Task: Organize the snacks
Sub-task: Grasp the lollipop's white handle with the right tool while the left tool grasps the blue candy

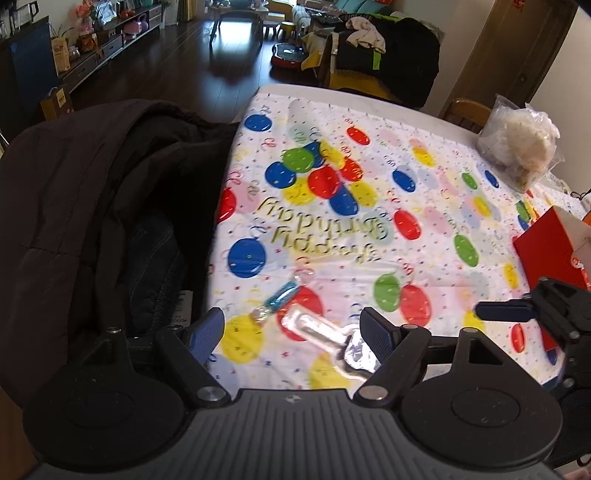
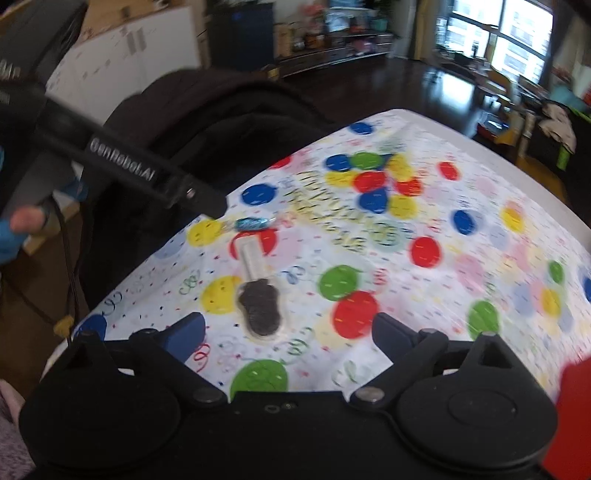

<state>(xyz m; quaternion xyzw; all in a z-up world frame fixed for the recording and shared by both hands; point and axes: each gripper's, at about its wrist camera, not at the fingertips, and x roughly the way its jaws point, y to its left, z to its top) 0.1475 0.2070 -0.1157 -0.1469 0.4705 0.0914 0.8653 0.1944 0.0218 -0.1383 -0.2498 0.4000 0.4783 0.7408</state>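
Balloon-printed tablecloth (image 1: 424, 206) is covering the table where we are working, dark jacket (image 1: 92, 192) heaped at its left edge. We are hovering our left gripper (image 1: 295, 332) and right gripper (image 2: 288, 332), both released and empty. Blue candy (image 1: 282, 295) and chocolate lollipop (image 2: 260, 306) are lying loose near us, the red box (image 1: 550, 240) waiting right; sorting, we judge, is barely starting.

Daylight from a window (image 2: 517, 48) at upper right; glare on the dark floor (image 1: 236, 33). Right wrist view motion-blurred; fisheye bends the edges.
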